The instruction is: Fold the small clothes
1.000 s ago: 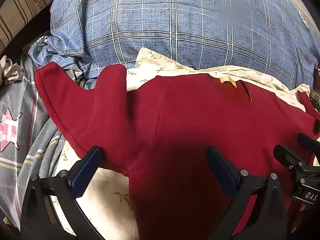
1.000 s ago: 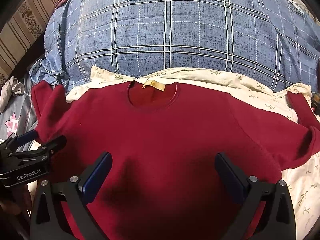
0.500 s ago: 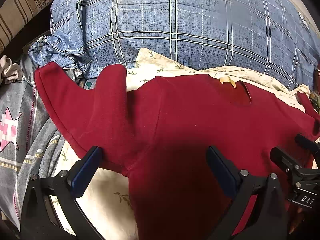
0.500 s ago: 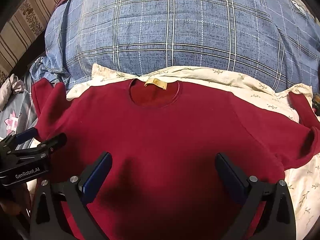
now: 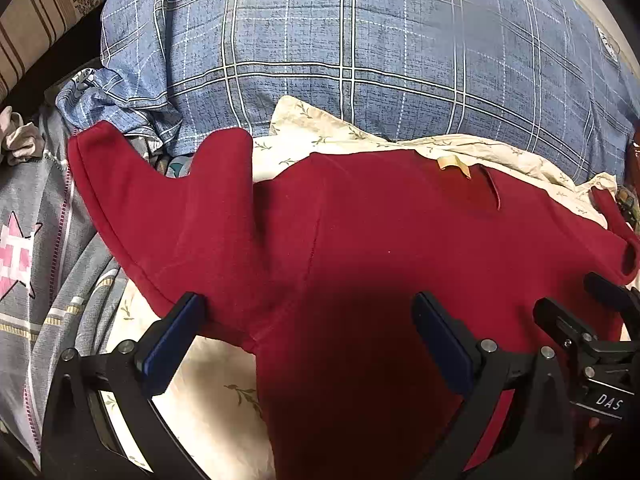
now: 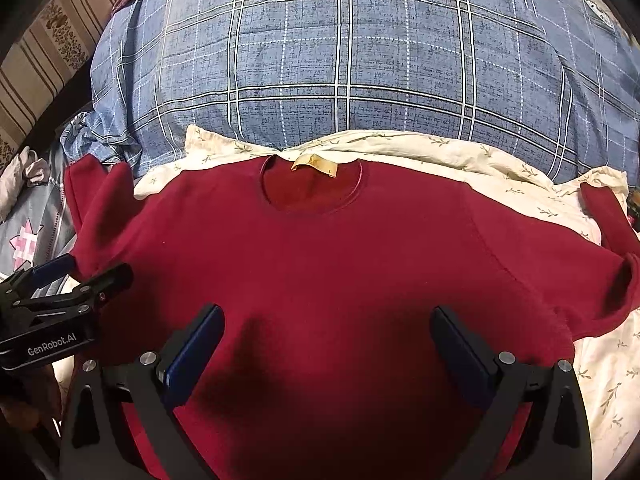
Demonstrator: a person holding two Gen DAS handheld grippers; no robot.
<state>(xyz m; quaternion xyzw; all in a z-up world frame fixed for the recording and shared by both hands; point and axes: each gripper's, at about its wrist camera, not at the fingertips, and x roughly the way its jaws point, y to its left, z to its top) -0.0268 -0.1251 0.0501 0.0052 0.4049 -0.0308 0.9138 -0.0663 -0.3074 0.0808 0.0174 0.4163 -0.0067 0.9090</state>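
A dark red sweater [image 6: 340,264] lies spread flat, front up, on a cream floral cloth [image 6: 440,152], its collar with a tan label [image 6: 314,163] at the far side. It also shows in the left wrist view [image 5: 380,248], where its left sleeve [image 5: 160,208] is bunched and folded up. My left gripper [image 5: 308,320] is open and empty above the sweater's left armpit. My right gripper [image 6: 328,336] is open and empty above the sweater's lower middle. The right sleeve [image 6: 608,248] curls back at the far right.
A big blue plaid pillow [image 6: 360,60] lies just beyond the collar. A grey star-print quilt [image 5: 36,264] lies to the left. A striped headboard [image 6: 44,56] stands at the far left. The left gripper's body [image 6: 52,312] shows at the right wrist view's left edge.
The right gripper has drifted slightly back and left over the sweater, so the collar sits lower and further right in its view. The left gripper has hardly moved. Both stay open.
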